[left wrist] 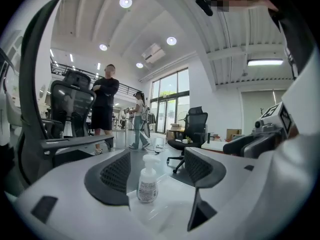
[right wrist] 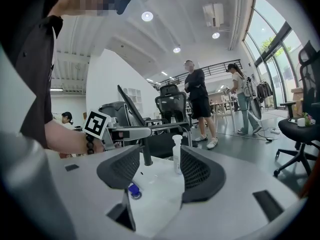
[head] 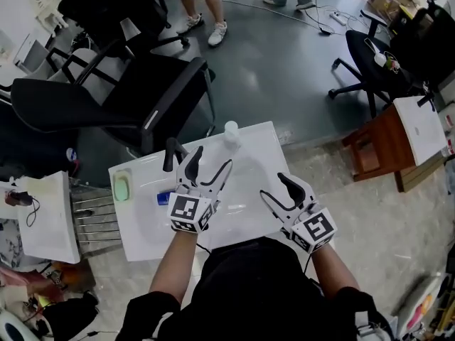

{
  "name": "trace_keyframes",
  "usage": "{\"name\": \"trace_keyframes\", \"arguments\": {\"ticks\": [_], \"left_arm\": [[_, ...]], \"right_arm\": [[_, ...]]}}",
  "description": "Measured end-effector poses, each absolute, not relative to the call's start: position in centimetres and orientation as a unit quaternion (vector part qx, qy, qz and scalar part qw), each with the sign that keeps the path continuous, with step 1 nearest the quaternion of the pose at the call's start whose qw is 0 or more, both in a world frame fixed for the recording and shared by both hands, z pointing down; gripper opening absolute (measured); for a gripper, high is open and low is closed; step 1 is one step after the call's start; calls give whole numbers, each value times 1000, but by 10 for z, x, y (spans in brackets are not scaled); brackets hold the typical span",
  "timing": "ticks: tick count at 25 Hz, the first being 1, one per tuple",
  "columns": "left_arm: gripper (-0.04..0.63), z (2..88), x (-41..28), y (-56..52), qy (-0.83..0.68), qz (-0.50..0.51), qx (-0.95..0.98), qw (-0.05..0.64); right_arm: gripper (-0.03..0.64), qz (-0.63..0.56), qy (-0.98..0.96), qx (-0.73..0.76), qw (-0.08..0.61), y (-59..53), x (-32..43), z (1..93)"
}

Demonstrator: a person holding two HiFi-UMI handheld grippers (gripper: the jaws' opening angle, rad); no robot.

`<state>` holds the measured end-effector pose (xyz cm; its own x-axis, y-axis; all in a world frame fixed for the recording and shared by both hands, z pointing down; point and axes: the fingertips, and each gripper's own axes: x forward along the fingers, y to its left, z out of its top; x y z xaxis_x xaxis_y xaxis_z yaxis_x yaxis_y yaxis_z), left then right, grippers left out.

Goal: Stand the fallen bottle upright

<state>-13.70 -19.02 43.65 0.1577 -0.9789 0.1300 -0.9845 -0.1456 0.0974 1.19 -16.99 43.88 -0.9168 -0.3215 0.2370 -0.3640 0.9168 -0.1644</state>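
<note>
Since the pump bottle [left wrist: 147,181] is already standing upright near the far edge of the white table [head: 256,148], I'd say the job looks pretty much done from where I'm standing. Both claws are released and holding nothing. The left gripper [head: 211,160] has its jaws spread wide with the bottle framed in the gap but well beyond them. The right gripper [head: 272,185] is just as wide, with only bare tabletop between its ribbed dark pads.

If anyone had to grab that bottle again, my guess is it's light, see-through plastic with a smooth, slick round body, so it'd skid before it tips. The white pump head on top makes it a bit top-heavy, and the nozzle is a bad handle. I'd squeeze the labelled middle of the body gently, since thin plastic like that probably gives a little.

Other stuff on the table: a pale green soap-like block [head: 122,187] on the left, a small blue cap-shaped thing [head: 165,198] beside the left gripper, and a short black post [head: 170,155]. All are well apart from the bottle. The tabletop itself looks glossy and hard.
</note>
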Motion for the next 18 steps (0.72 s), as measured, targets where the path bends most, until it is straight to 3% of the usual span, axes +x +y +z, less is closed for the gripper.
{"name": "trace_keyframes", "arguments": {"ticks": [18], "left_arm": [[328,421,-262,3,-789,1,609,83]], "right_arm": [[242,65,-990,-26,122,-72,-124,431]]}}
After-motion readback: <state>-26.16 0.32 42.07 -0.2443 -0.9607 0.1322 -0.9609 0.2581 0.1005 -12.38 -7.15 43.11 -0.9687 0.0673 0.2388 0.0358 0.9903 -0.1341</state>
